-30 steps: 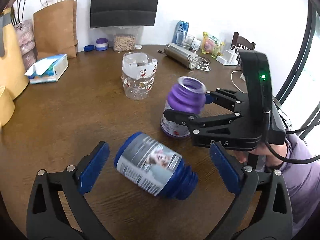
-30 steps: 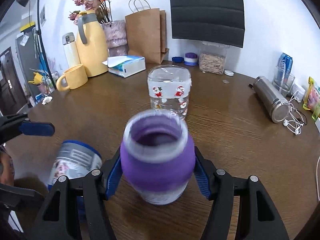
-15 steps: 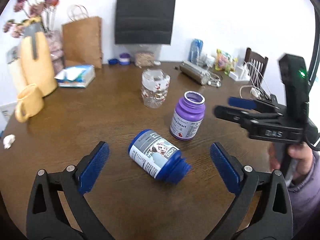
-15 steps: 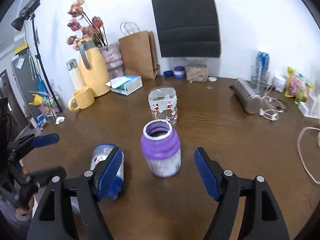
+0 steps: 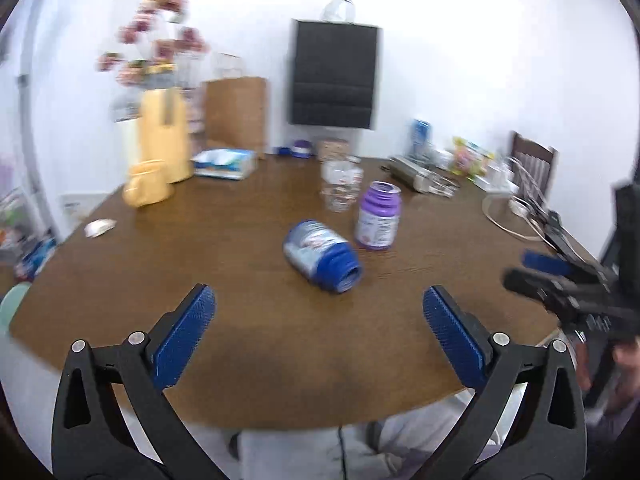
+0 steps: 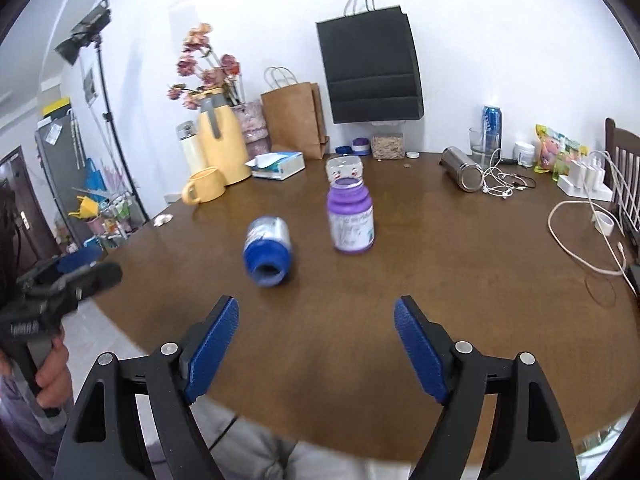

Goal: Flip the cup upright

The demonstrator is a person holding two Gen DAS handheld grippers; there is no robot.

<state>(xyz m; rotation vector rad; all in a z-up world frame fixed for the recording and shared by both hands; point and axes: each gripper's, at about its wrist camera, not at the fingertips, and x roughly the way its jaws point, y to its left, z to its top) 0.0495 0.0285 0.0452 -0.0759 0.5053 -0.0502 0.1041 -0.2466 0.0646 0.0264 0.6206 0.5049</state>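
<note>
With both the left gripper (image 5: 318, 336) and right gripper (image 6: 316, 350) spread wide and empty, the toppled blue plastic cup with a grey label (image 6: 268, 254) looks light, rigid, prone to rolling, best pinched across its labelled body.

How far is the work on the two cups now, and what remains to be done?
Done: the purple cup stands upright on the table, mouth up, with nothing gripping it. In hand: nothing; the left hand-held gripper and the right hand-held gripper are both open and clear of the cups. Left: the blue cup lies on its side, beside the purple cup, and needs standing up.
</note>
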